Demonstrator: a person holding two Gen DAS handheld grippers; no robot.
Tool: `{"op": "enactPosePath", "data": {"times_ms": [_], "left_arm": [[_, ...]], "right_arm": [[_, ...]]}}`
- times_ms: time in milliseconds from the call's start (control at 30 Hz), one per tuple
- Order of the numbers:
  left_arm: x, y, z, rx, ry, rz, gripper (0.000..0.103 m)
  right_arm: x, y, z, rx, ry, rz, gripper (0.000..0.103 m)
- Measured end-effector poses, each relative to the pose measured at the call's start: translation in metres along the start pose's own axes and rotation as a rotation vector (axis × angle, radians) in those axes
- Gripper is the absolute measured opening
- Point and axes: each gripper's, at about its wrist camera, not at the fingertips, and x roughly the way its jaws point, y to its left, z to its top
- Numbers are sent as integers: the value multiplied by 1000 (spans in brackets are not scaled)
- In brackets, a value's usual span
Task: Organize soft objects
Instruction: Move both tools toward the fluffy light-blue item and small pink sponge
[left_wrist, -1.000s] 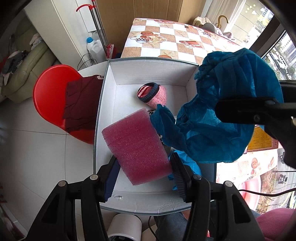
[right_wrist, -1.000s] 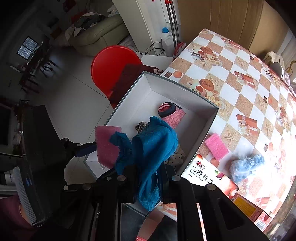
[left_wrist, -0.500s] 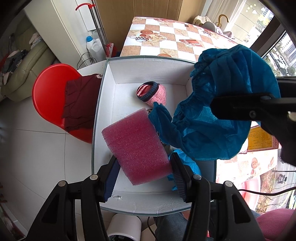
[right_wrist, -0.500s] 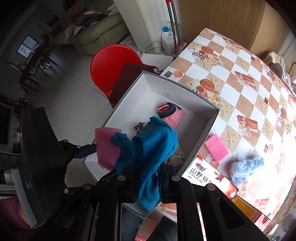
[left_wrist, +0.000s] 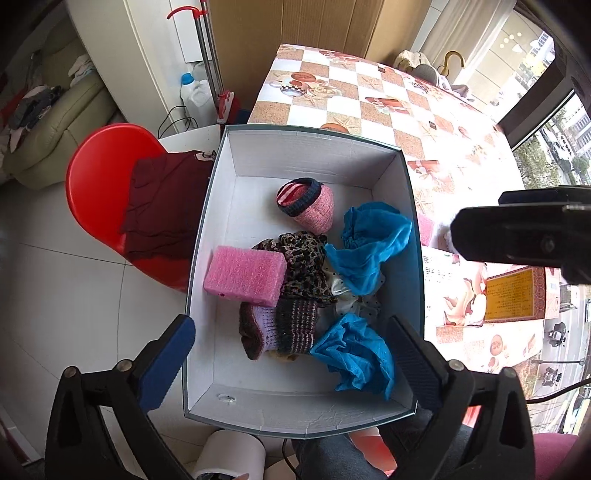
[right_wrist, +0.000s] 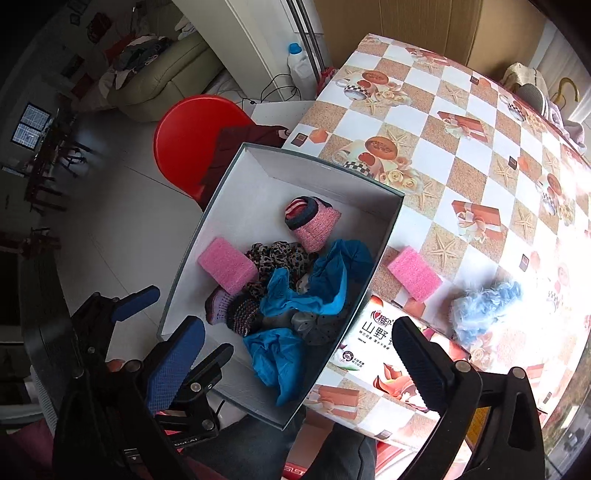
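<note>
Pink sponge (left_wrist: 245, 276) dropped from left tool (left_wrist: 290, 349), long axis crosswise in box (left_wrist: 295, 410).

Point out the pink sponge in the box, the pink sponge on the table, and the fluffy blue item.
Boxed pink sponge (left_wrist: 245, 276), left wrist view, top face.
Table pink sponge (right_wrist: 414, 272), right wrist view, top face.
Fluffy blue item (right_wrist: 484, 309), right wrist view, centre.

left tongs (left_wrist: 288, 341): black plastic frame, two long fingers, round silver screws on the arms
left tongs pads: one blue with fine grid (left_wrist: 168, 363), the other black and ribbed (left_wrist: 413, 354)
right tongs (right_wrist: 295, 354): same black frame; blue pad, black ribbed pad
person's clothing (right_wrist: 258, 448): dark grey trousers at the lower edge
</note>
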Motion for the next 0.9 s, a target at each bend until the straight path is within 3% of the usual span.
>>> {"op": "enactPosePath", "data": {"times_ms": [233,533,600,733,900], "left_arm": [[-14,-20,25,45,-53,-108,103],[-3,-92,64,233,21,-135,103],[7,-114,70,293,56,-111,103],[21,-154,77,387,89,-52,103],[21,-176,76,426,86,-40,103]], "right_arm": [[-32,-54,-4,120,23,-37,102],[-107,-191,-34,359,-38,-141,102],[-104,-220,-44,421,-8,-162,102],[-76,-262,-55,492,86,-126,102],[-31,-272,-39,365,216,-160,102]]}}
